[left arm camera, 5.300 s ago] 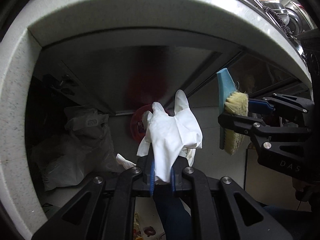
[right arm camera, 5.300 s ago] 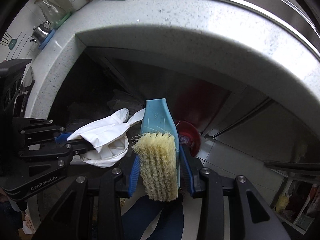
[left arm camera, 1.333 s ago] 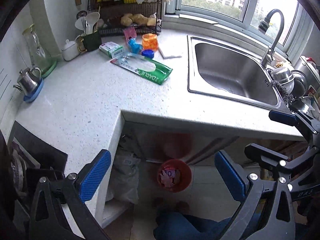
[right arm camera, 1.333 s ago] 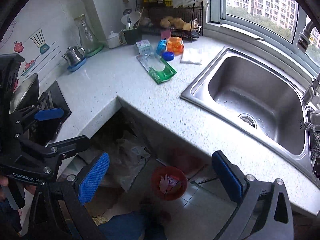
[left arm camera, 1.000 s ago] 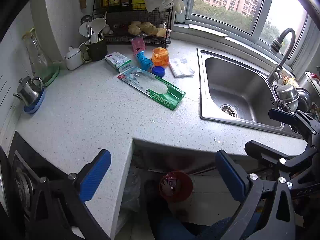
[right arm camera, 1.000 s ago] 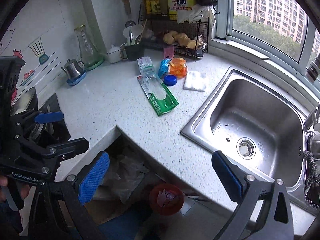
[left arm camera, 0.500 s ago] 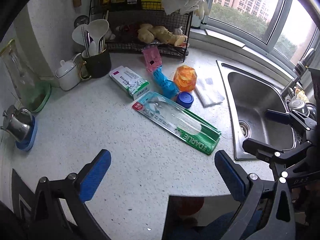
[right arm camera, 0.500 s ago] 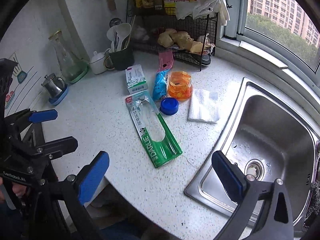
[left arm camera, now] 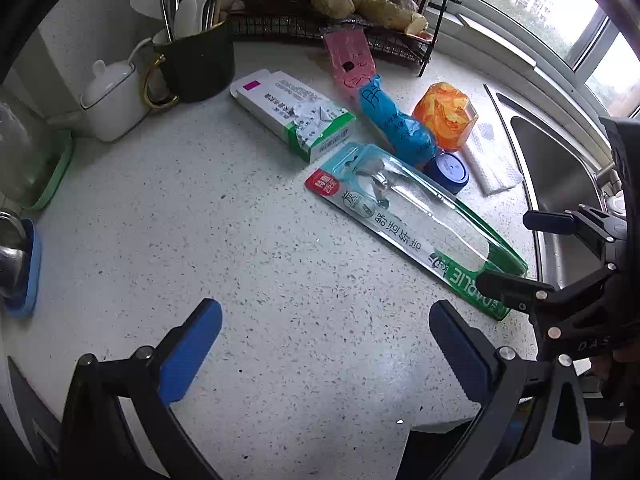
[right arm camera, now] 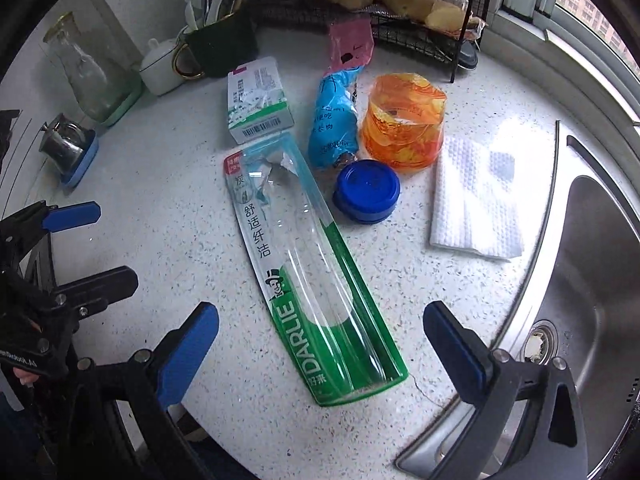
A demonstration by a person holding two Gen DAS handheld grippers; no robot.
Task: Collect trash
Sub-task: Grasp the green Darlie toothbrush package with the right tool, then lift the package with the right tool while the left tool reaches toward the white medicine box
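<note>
Centre frame, on counter: toothbrush pack (right arm camera: 308, 276), blue wrapper (right arm camera: 334, 128), orange wrapper (right arm camera: 404, 124), carton (right arm camera: 258, 100) lay uncollected.
Grippers: left gripper (left arm camera: 324, 344) and right gripper (right arm camera: 320, 344) gaped wide, empty.
Progress: pickup of these pieces not begun.

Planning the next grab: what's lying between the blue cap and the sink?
A folded white paper towel lies between the blue cap and the sink, seen clearest from the right wrist.

One toothbrush pack (right arm camera: 308, 276), one carton (right arm camera: 256, 100), two wrappers (right arm camera: 334, 120), one orange cup (right arm camera: 404, 124), one blue lid (right arm camera: 368, 190), one paper towel (right arm camera: 478, 200).
</note>
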